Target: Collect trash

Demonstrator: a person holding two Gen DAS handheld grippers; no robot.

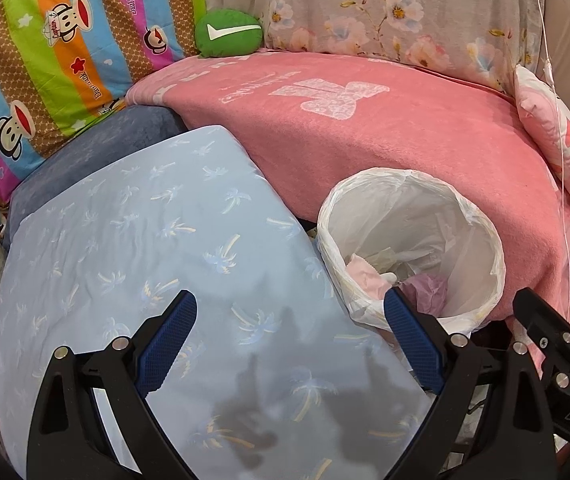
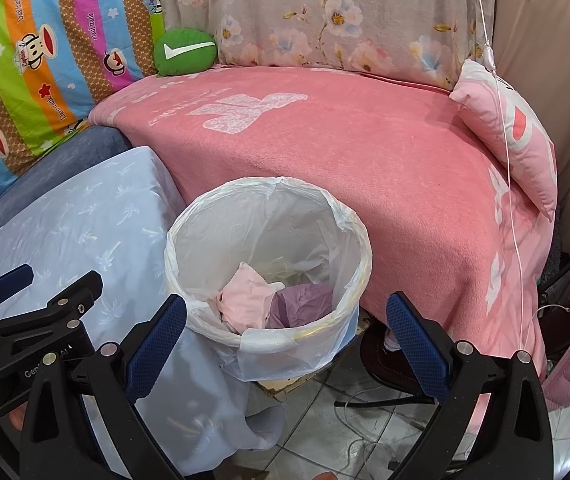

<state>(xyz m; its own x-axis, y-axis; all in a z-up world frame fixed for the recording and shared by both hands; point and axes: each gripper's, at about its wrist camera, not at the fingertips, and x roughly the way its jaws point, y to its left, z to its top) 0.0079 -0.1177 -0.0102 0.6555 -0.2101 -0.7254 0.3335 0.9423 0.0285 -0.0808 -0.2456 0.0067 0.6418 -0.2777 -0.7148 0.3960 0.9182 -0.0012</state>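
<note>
Apparently nearly done: crumpled pink and purple trash lies inside the lined bin. Both left gripper and right gripper hang spread, empty; no loose trash shows on the pink blanket.

i see a pink blanket, pale blue palm-print sheet, white bin liner, green cushion, striped monkey-print quilt, and grey floral pillow.

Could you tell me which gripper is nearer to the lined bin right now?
Right, though not by much. The right gripper is open and faces the bin, its fingertips either side of the near rim. The left gripper, also open, hangs over the blue pillow beside it.
</note>
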